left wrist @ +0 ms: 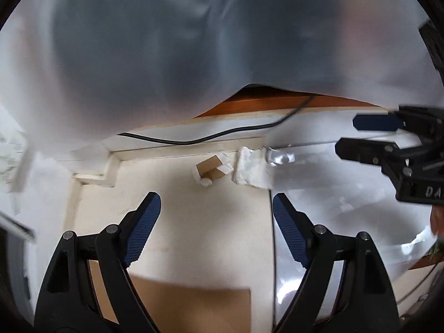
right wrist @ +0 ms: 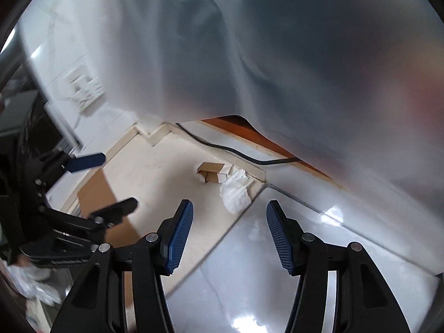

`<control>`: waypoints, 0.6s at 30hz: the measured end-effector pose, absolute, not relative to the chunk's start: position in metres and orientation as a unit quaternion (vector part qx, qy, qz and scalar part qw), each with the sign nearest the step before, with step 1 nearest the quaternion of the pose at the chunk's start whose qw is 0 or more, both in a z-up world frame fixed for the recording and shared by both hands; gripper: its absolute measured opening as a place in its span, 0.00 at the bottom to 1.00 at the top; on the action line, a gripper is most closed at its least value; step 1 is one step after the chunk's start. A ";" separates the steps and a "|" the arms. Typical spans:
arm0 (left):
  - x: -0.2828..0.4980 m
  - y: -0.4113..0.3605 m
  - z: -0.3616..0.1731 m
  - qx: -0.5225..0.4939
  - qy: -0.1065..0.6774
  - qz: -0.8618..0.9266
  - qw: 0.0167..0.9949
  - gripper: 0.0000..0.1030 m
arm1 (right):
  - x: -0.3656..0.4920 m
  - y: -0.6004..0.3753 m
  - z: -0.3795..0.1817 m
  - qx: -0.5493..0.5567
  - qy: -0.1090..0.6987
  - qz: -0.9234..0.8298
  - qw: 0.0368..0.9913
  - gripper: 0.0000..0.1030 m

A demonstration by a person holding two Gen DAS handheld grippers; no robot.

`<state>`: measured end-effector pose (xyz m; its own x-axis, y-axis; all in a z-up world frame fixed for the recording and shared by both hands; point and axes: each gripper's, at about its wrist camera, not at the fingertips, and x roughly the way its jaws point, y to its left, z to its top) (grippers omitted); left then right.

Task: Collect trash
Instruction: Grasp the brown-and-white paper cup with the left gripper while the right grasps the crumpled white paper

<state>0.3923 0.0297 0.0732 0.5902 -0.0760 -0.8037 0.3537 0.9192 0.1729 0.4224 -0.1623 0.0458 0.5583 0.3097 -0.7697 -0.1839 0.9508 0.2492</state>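
A crumpled white paper (right wrist: 236,194) and small cardboard box (right wrist: 212,172) are seen on the floor (right wrist: 155,166), ahead of the spread, empty right claw (right wrist: 229,238).

Left tool (left wrist: 216,231): two black plastic fingers rising from the lower edge of the left wrist view, each a jointed linkage.
Left tool pads (left wrist: 144,229): dark blue, long and narrow, with a fine cross-hatched grip face.
Left tool pivots: round silver pins at the joints, two on each side.
Right tool (right wrist: 229,238): same black linkage build at the bottom of the right wrist view, with slot-shaped cut-outs in the outer arms.
Right tool pads (right wrist: 180,238): brighter blue, ribbed along the edge.
Right tool markings: white letters "DA" on its black body, at the right edge of the left wrist view.
Screws: small silver heads along the linkage bars.
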 end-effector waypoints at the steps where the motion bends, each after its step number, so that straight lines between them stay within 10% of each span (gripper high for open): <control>1: 0.415 0.035 0.060 0.150 0.443 -0.129 0.875 0.78 | 0.440 -0.160 0.033 0.083 0.454 0.134 0.877 0.54; 18: 0.537 0.056 -0.071 0.108 0.476 -0.189 0.852 0.78 | 0.532 -0.124 -0.140 0.160 0.517 0.104 0.835 0.54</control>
